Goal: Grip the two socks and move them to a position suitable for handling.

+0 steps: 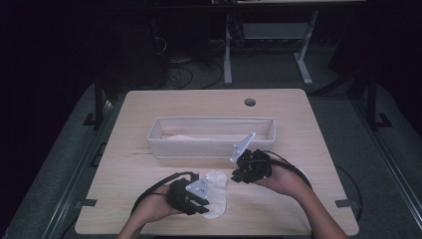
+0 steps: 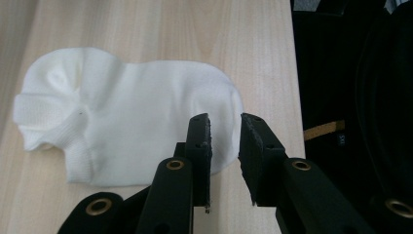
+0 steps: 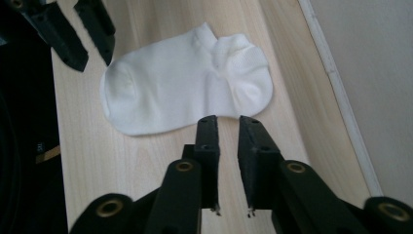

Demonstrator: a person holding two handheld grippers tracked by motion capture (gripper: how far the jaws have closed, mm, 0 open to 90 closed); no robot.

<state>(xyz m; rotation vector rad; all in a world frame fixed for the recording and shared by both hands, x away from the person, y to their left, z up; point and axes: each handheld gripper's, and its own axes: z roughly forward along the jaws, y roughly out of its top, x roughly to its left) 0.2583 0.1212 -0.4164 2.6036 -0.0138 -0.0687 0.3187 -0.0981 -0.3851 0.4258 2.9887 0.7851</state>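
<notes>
White sock [image 3: 187, 92] flat on the worktop [image 1: 149, 172]
Left gripper [image 2: 225, 134] over its toe, right gripper [image 3: 228, 131] beside its cuff; both narrowly apart, holding nothing.

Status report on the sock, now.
Left gripper over the sock's toe end, jaws narrow, holding nothing. Right gripper short of the sock, empty. Sock flat on the table, in front of the bin. Nothing in the way.
</notes>
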